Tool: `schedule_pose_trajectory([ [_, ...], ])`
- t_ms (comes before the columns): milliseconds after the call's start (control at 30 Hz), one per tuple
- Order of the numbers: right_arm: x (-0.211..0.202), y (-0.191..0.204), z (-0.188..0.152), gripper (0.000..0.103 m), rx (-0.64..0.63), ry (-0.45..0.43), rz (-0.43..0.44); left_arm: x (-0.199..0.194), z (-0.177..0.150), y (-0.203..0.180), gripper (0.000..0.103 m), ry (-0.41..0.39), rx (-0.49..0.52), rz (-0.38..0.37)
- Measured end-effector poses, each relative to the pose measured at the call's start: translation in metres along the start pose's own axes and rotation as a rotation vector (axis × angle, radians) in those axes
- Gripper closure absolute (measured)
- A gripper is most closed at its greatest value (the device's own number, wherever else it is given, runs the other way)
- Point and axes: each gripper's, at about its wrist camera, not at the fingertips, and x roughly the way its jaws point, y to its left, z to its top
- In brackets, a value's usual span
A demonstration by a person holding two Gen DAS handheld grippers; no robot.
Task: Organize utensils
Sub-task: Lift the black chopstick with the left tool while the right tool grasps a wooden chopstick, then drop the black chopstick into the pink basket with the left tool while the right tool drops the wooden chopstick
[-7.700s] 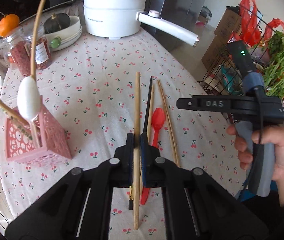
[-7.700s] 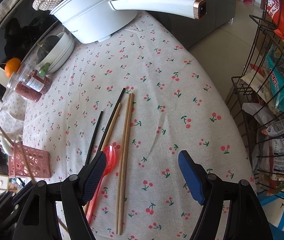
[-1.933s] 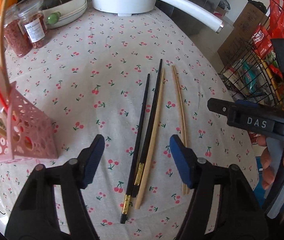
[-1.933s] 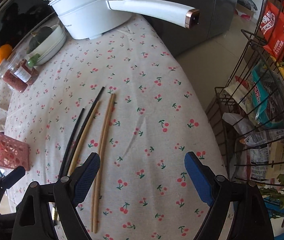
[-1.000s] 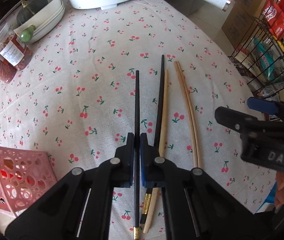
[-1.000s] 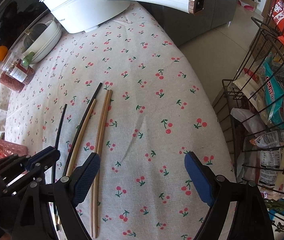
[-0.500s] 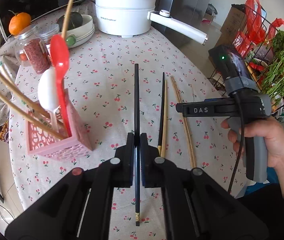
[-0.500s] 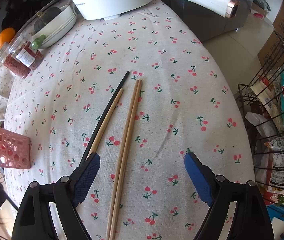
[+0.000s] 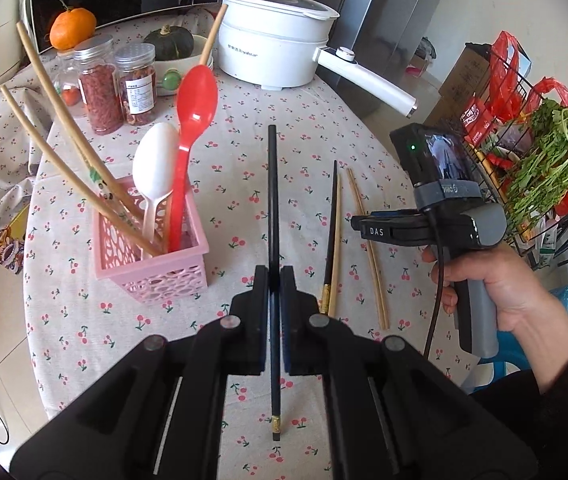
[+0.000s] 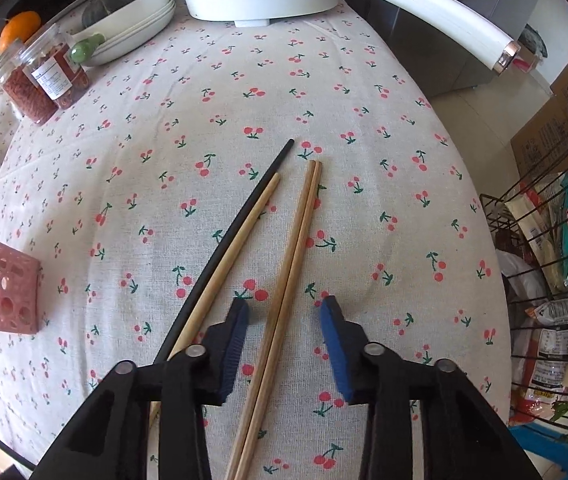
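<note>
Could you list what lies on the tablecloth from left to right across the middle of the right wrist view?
Pink basket → black chopstick → single light wooden chopstick → pair of brown wooden chopsticks, which lies between the open right claw's fingers.

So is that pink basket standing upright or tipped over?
Upright. The pink basket sits flat on the tablecloth, opening upward, with spoons and chopsticks standing inside.

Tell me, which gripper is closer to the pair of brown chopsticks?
Right. The right gripper straddles the brown chopstick pair, open; the left gripper is off beside them, gripping a black chopstick.

Bright daylight, sharp; edges perhaps warped.
</note>
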Motion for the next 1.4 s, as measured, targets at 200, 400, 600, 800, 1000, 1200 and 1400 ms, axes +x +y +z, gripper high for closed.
schedule_pose_trajectory([
  [200,-0.008,-0.004,-0.004,0.094,0.039,-0.025,0.085,-0.019,-0.001,0.006,0.097,-0.061,-0.014,0.013],
  [400,-0.053,-0.003,-0.009,0.094,0.029,-0.162,0.150,-0.048,0.002,0.013,0.097,-0.158,-0.027,0.021],
  [600,-0.102,0.002,-0.021,0.094,0.024,-0.315,0.226,-0.084,0.004,0.019,0.097,-0.313,-0.047,-0.014],
  [800,-0.143,0.013,-0.030,0.094,-0.004,-0.459,0.268,-0.119,0.008,0.032,0.097,-0.497,-0.100,-0.022],
  [1000,-0.165,0.027,-0.032,0.093,-0.034,-0.541,0.296,-0.139,0.012,0.047,0.097,-0.579,-0.134,0.014],
  [1200,-0.168,0.034,-0.034,0.093,-0.053,-0.557,0.307,-0.142,0.011,0.059,0.097,-0.609,-0.152,0.095],
  [1400,-0.167,0.040,-0.035,0.093,-0.059,-0.557,0.313,-0.119,0.012,0.073,0.097,-0.554,-0.190,0.106],
])
